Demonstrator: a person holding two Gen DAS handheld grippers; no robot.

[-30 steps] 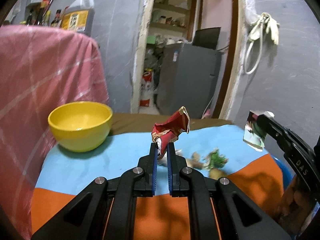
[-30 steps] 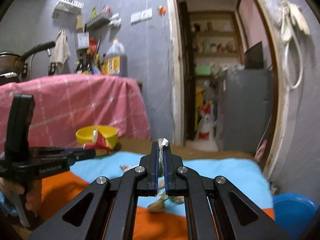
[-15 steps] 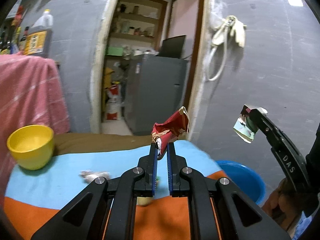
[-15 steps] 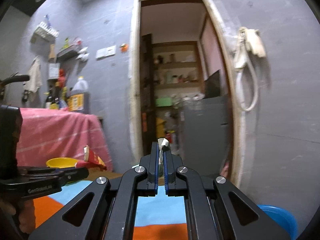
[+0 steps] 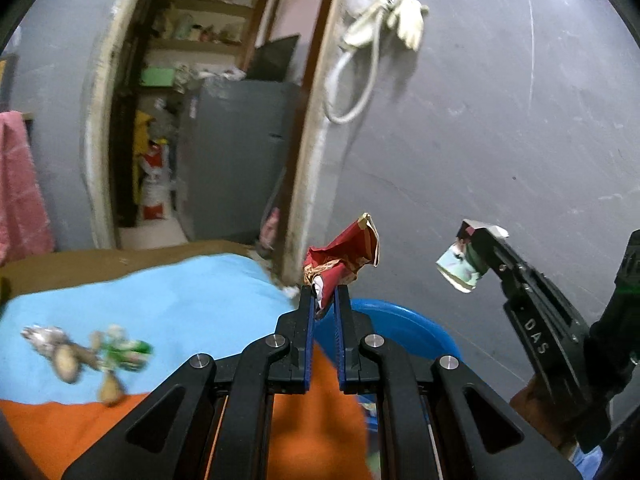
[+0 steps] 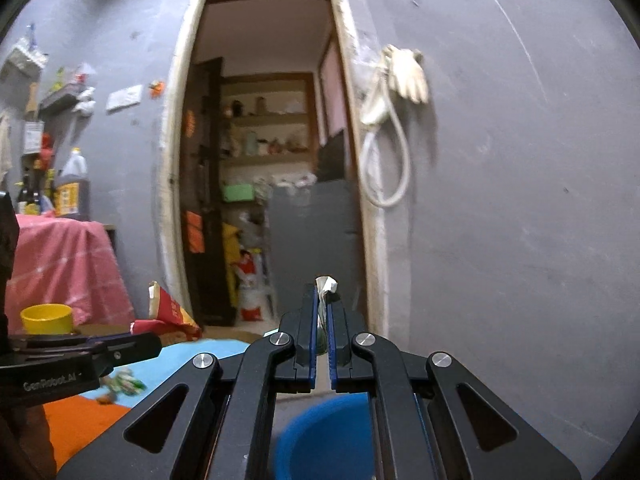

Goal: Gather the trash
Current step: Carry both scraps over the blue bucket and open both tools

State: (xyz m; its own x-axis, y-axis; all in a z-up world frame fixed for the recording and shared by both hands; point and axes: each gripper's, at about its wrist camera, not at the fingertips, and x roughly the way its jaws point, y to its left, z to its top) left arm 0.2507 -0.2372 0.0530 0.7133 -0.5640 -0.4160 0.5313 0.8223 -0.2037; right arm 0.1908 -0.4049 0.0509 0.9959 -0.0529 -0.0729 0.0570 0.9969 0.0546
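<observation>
We have swung both claws off the table toward the blue tub; a second ago the yellow bowl sat ahead of the left claw, and now the tub does, so the drop looks to be the next step. Left claw (image 5: 324, 300): jaws nearly closed on a crumpled red wrapper (image 5: 344, 258), glossy foil with a pale torn edge, which stands up above the tips. Just beyond and below it lies the blue tub (image 5: 404, 330), smooth plastic, round-rimmed. Right claw (image 6: 323, 306): jaws pinched on a small folded paper scrap (image 6: 326, 285), pale and creased, with the tub under it. To the left of the left claw, blurred scraps (image 5: 86, 354) remain on the table (image 5: 168, 300), clothed in soft blue and orange. Beyond: rough grey wall (image 5: 500, 140).
</observation>
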